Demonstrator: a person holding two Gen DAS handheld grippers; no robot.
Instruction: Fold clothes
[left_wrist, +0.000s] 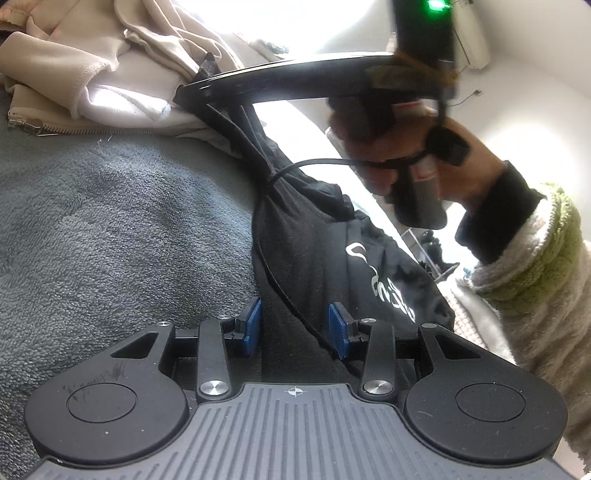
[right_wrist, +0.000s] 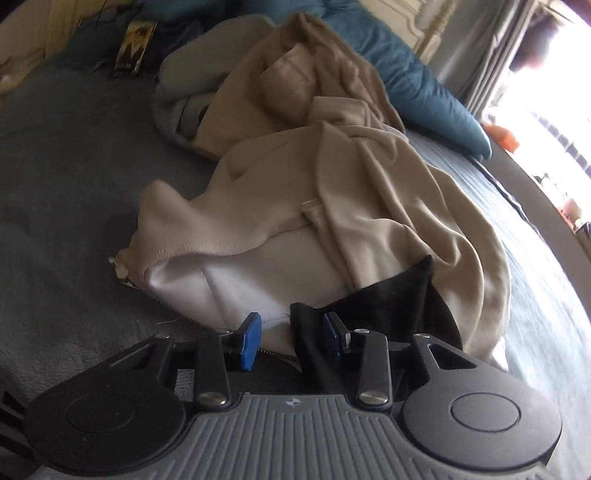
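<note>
Grey blanket (left_wrist: 110, 229) bears black garment (left_wrist: 306, 236) (jaws apart) beside beige hoodie (right_wrist: 369, 184).

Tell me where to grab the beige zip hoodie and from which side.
Grip the beige zip hoodie at its zipper-edge corner, coming in low from the near left over the grey blanket. That corner lies flat, exposed and stitched firm, while the rest is bunched.

The blanket (left_wrist: 110, 229) is fuzzy grey fleece; the beige hoodie (right_wrist: 369, 177) is soft matt cloth with a metal zipper (left_wrist: 33, 126).
</note>
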